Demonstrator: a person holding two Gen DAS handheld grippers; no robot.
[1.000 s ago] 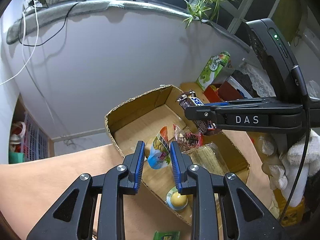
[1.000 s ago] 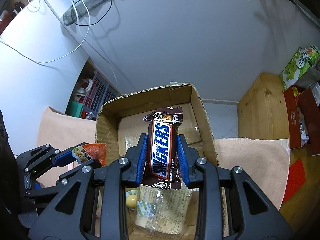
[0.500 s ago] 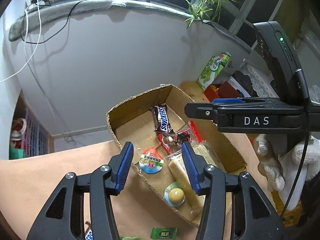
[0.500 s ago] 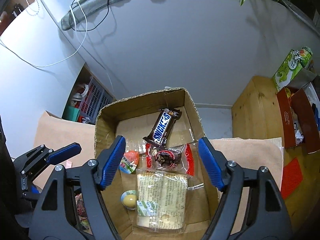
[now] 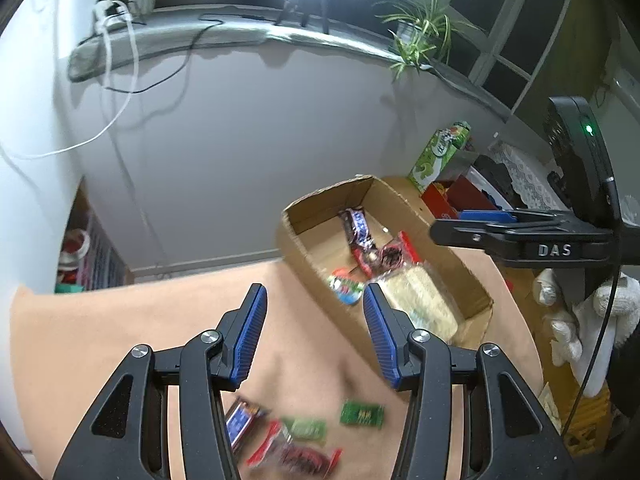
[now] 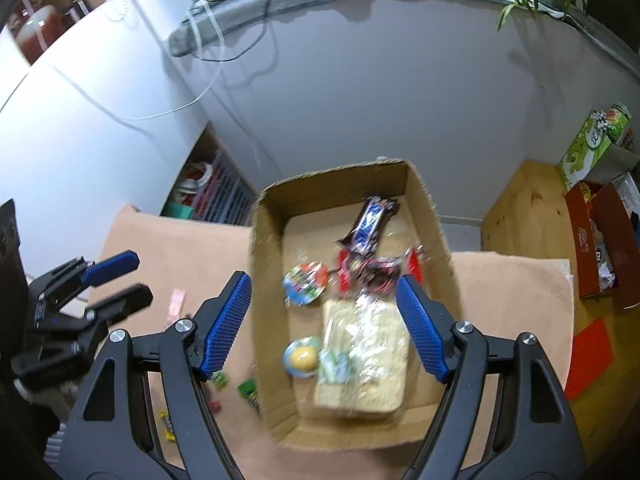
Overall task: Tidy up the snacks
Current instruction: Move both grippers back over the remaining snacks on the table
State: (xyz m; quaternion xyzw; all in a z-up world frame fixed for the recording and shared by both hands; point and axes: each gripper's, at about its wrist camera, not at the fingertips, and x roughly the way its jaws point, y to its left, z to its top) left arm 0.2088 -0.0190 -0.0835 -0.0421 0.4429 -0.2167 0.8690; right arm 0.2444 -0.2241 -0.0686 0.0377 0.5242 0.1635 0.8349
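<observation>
An open cardboard box (image 6: 432, 232) (image 5: 296, 248) stands on the tan cloth. In it lie a Snickers bar (image 6: 370, 226) (image 5: 356, 226), a red packet (image 6: 378, 272), a round jelly cup (image 6: 304, 282) (image 5: 345, 289), a yellow jelly cup (image 6: 302, 356) and a clear bread pack (image 6: 366, 356) (image 5: 424, 300). My right gripper (image 6: 324, 328) is open and empty above the box. My left gripper (image 5: 314, 336) is open and empty, left of the box over the cloth. Loose snacks lie below it: green packets (image 5: 362, 414), a blue bar (image 5: 240, 424), a red packet (image 5: 296, 454).
A wooden stand (image 6: 524, 208) with a green carton (image 6: 592, 140) and a red box (image 6: 600, 240) is at the right. A shelf with baskets (image 6: 216, 192) sits behind the table under a white wall. Small sweets (image 6: 248, 390) lie left of the box.
Both grippers opened and dropped their snacks into the box: the Snickers bar from the right, the jelly cup from the left. Both then pulled back; the left one moved left over the cloth.
</observation>
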